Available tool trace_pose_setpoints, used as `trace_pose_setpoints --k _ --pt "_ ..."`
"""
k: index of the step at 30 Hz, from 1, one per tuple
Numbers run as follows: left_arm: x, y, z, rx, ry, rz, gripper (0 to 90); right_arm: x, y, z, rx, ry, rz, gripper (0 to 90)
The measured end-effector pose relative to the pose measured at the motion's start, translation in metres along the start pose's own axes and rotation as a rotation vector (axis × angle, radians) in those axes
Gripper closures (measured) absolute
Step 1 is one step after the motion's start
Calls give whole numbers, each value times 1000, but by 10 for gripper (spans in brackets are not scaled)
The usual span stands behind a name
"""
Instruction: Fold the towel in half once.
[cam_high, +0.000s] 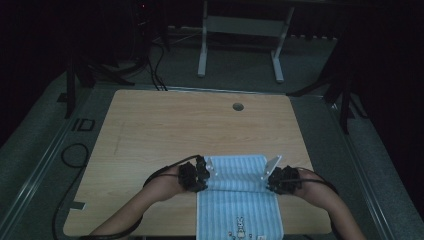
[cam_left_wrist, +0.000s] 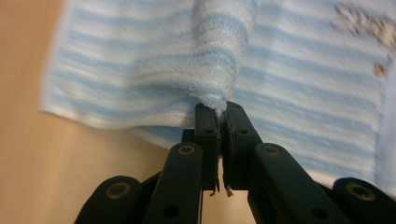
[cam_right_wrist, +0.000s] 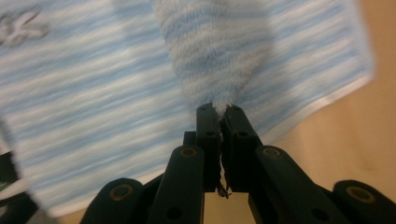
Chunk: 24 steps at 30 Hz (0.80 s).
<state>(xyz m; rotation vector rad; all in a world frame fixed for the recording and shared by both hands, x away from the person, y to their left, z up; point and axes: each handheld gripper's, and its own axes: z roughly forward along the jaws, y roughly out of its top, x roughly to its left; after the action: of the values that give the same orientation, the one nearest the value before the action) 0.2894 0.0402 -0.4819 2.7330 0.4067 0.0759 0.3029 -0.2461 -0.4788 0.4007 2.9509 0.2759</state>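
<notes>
- Seen from above, one blue-and-white striped towel lies at the near edge of a wooden table, its far part lifted and folded back toward the person.
- At the left, the left gripper pinches the towel's left corner; in the left gripper view its jaws are clamped tight on a bunched tip of the terry cloth.
- At the right, the right gripper holds the opposite corner the same way, its jaws closed on a gathered point of cloth in the right gripper view.
- Two forearms, two grippers, one towel: both hands sit level with each other, either side of the fold.
- One round cable hole marks the tabletop near its far edge.
- Beyond the table, a white desk frame stands on grey carpet, and black cables trail across the floor at the left.
- Dim light swallows the room's edges; a small printed figure near the towel's bottom hem is too small to make out, and the hem itself is cut off by the frame.
</notes>
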Motion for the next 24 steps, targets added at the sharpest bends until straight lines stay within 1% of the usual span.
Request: trace_pose_setpoints --k 1,2,3,4,5,6,7,8,9,10,12,13,16,18,20,21,22,23,24 --pt "0 0 0 0 0 0 845 6 -4 2 -2 14 -3 857" --pt "-10 -5 6 30 -25 15 821 12 -7 4 -9 28 4 843" --pt "-14 -7 6 42 -16 24 768 16 -9 5 -3 48 -1 789" --pt "-15 -9 4 34 -11 17 682 19 -11 6 7 68 -6 714" --pt "-14 -9 0 21 -4 -1 617 21 -12 5 3 54 -6 711" --pt "-13 -10 -3 10 10 -20 584 21 -13 2 -2 49 13 677" --pt "-15 -9 -4 1 25 -26 557 20 -14 -1 -15 41 20 629" --pt "-15 -8 -3 -1 30 -20 516 19 -14 -4 -40 27 26 627" --pt "-16 -7 -1 -6 38 -21 509 18 -13 -5 -48 29 30 621" --pt "-16 -5 1 -10 37 -26 509 16 -12 -4 -54 30 33 595" --pt "-16 0 8 -12 27 -25 507 13 -10 0 -54 28 45 561" --pt "-17 4 13 -3 21 -15 502 11 -8 3 -52 32 47 552" --pt "-17 12 24 -6 -8 -13 502 5 -4 13 -41 48 52 551" --pt "-15 16 31 -2 -28 -11 502 1 -3 18 -31 47 60 551" --pt "-14 19 38 13 -30 1 502 -1 -2 24 -14 61 57 547" --pt "-14 19 38 13 -30 1 502 -1 -2 24 -14 61 57 547" --pt "-11 20 44 35 -34 4 502 -5 -2 32 9 69 63 541" --pt "-11 19 47 38 -42 -2 503 -6 -2 33 11 68 60 541" --pt "-10 19 49 41 -48 0 503 -7 -1 35 10 77 72 541"
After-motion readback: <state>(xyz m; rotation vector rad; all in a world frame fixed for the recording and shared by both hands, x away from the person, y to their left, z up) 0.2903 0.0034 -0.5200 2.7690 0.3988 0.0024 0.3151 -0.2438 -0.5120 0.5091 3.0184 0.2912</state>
